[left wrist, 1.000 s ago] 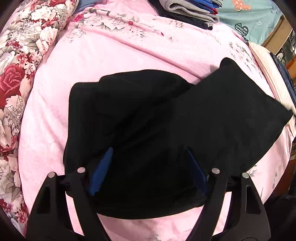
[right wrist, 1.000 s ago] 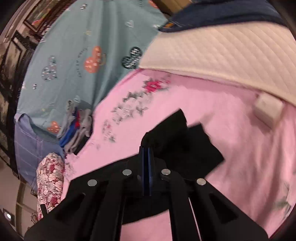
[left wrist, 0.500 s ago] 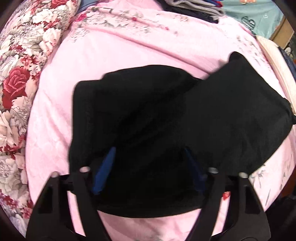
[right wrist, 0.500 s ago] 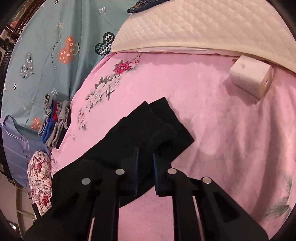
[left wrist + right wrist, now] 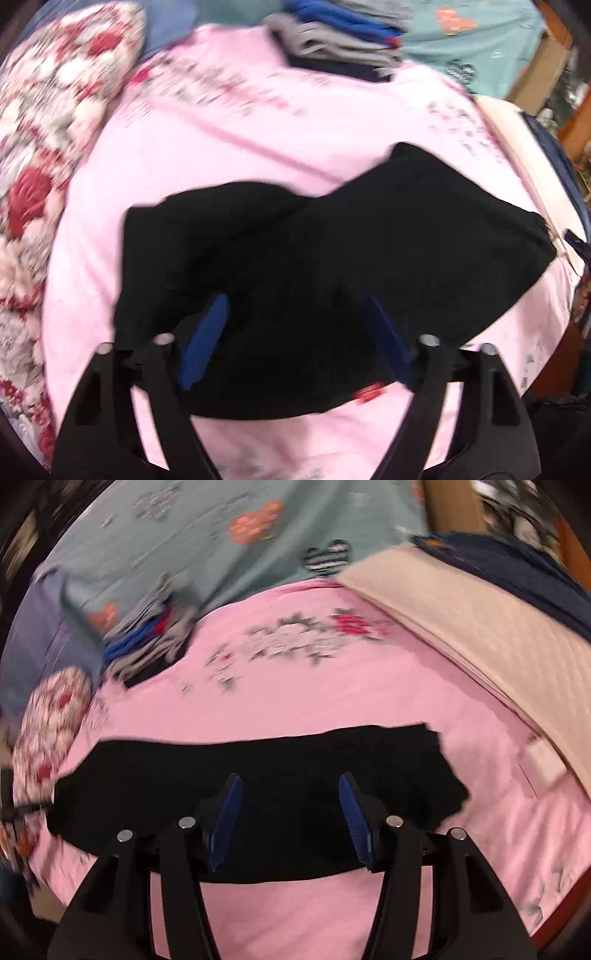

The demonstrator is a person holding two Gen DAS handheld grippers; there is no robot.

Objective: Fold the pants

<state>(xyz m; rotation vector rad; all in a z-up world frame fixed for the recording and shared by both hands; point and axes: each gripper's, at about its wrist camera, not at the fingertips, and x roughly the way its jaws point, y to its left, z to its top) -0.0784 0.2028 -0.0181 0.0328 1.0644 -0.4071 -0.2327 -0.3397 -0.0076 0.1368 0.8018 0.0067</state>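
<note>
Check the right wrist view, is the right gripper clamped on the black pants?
No, the right gripper is open above the black pants.

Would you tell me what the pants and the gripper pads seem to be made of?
Pants: soft matte black fabric, perhaps knit or fleece; they drape limply without shine, weave unreadable. Pads: blue, ridged on one inner face, probably rubber or soft plastic; blur leaves it open.
</note>
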